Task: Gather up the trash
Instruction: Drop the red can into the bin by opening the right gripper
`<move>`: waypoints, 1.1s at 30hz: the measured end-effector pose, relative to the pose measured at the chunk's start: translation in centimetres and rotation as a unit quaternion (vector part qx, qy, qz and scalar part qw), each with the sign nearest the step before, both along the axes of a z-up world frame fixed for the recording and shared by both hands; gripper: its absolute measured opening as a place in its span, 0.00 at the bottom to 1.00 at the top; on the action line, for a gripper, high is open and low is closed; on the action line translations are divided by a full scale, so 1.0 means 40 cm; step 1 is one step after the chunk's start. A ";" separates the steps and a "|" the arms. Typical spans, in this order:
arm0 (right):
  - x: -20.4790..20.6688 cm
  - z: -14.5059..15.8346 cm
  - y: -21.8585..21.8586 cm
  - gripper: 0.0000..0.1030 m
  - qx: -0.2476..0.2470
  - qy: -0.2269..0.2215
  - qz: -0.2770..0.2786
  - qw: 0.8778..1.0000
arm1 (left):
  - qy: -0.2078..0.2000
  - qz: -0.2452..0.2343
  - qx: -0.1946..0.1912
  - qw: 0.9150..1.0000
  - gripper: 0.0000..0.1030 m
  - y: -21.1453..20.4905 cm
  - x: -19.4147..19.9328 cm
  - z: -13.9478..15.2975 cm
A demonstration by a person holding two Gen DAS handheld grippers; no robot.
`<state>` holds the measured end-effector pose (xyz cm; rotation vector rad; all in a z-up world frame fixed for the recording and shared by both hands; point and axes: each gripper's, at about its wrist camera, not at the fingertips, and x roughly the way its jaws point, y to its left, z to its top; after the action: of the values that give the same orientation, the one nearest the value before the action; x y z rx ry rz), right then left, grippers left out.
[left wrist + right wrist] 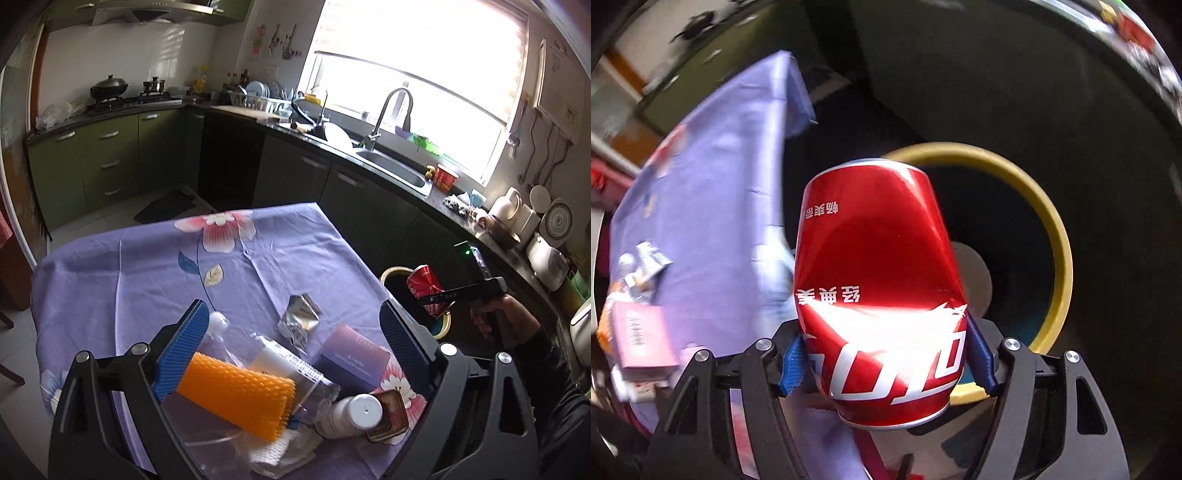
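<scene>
My right gripper (886, 358) is shut on a dented red cola can (875, 266) and holds it over the yellow-rimmed trash bin (1058, 236) beside the table. The can (424, 286) and bin rim (391, 272) also show in the left wrist view. My left gripper (295, 332) is open above the purple flowered tablecloth (129, 280). Between and below its fingers lie a crumpled foil wrapper (299, 319), a purple box (354, 356), an orange spiky brush (240, 393), a clear plastic bag (236, 341), a white bottle (354, 411), a small tin (393, 415) and white paper (280, 450).
A dark kitchen counter with a sink (395, 166), a red cup (445, 176) and appliances (546, 254) runs behind the bin. Green cabinets (103, 162) and a stove (122, 99) stand at the far left. A floor mat (166, 206) lies beyond the table.
</scene>
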<state>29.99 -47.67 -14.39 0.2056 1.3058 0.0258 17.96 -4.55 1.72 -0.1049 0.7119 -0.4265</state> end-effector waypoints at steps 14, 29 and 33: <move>-0.082 0.010 -0.014 0.78 0.032 -0.054 -0.014 0.998 | 0.055 0.015 0.049 0.997 0.89 0.014 0.003 -0.077; -0.249 0.001 0.028 0.78 0.068 -0.077 -0.007 0.995 | 0.076 -0.067 0.154 0.983 0.90 -0.024 -0.016 -0.176; -0.248 0.000 0.031 0.78 0.071 -0.078 -0.002 0.994 | 0.061 -0.061 0.200 0.976 0.76 -0.046 -0.035 -0.185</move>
<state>20.09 -46.44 -14.38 0.3213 1.1491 0.1299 16.55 -6.38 -5.68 0.2963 0.9161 -0.3883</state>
